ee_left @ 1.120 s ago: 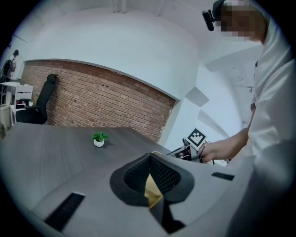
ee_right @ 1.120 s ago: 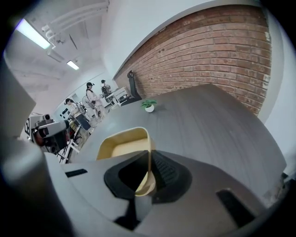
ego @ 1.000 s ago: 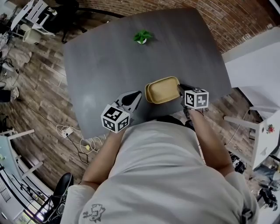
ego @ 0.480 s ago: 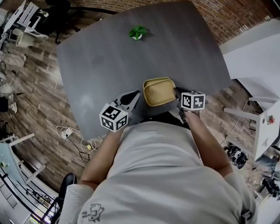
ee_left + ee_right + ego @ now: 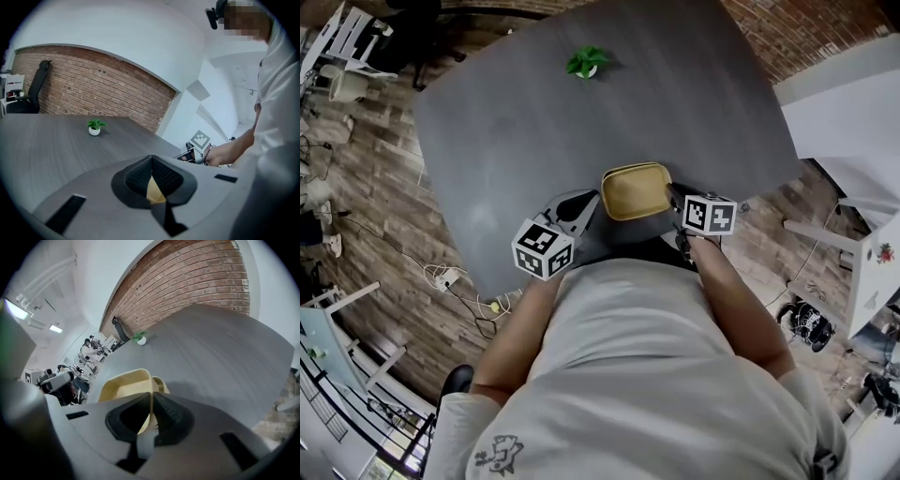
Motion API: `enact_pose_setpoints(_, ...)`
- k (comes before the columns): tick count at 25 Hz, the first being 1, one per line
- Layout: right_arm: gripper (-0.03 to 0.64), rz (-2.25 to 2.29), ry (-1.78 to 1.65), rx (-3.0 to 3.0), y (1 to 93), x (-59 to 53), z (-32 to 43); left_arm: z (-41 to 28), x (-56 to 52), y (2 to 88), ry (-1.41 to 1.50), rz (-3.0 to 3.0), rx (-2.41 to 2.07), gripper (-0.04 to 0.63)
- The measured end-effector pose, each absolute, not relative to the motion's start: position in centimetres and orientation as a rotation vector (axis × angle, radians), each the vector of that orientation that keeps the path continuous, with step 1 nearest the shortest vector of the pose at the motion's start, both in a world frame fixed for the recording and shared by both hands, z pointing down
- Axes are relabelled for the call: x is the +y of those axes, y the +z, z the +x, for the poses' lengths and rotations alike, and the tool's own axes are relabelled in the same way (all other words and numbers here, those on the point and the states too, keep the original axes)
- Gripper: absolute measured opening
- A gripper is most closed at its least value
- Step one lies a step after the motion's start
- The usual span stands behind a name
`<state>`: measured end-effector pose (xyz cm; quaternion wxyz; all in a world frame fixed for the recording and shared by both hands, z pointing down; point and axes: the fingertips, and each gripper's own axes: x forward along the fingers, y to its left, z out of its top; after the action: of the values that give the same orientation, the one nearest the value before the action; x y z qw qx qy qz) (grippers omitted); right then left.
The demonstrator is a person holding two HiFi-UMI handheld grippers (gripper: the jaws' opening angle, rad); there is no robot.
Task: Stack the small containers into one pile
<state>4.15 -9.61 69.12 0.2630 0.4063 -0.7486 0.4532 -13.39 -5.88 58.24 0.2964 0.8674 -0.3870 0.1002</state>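
A yellow rectangular container hangs just over the dark grey table, close to its near edge. My right gripper is shut on the container's right rim. In the right gripper view the thin yellow wall runs between the pads, and the container opens beyond them. My left gripper meets the container's left end. In the left gripper view its jaws are closed, with a sliver of yellow between them. The rest of the container is hidden there.
A small potted plant stands at the table's far side. A white table is off to the right. Chairs and cables lie on the wooden floor at left. A brick wall runs behind.
Both grippers and the yellow container between them have come a little lower and nearer the table's near edge, away from the plant. The right gripper has rolled slightly.
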Motion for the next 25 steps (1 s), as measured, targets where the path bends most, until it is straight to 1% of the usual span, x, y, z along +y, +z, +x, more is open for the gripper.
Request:
enact_pose_setpoints(9,0.027,1.129,1.263,-2.001,70.5,-10.1,4.0,-13.3,-6.2,59.5,0.317,2.282,-1.003,0.011)
enact_pose_setpoints(19,0.037,1.122,1.226,-1.997,71.3,-10.1,3.9,-13.1,-6.2,60.1,0.336,2.267,-0.982,0.011)
enact_pose_setpoints(22,0.051,1.120,1.224,-1.991,71.6,-10.2,4.1,-13.1,-6.2,60.3,0.339,2.264,-0.983,0.011)
enact_pose_setpoints(25,0.086,1.108,1.206,-1.991,71.6,-10.5,4.3,-13.1,-6.3,60.2,0.337,2.261,-0.985,0.011)
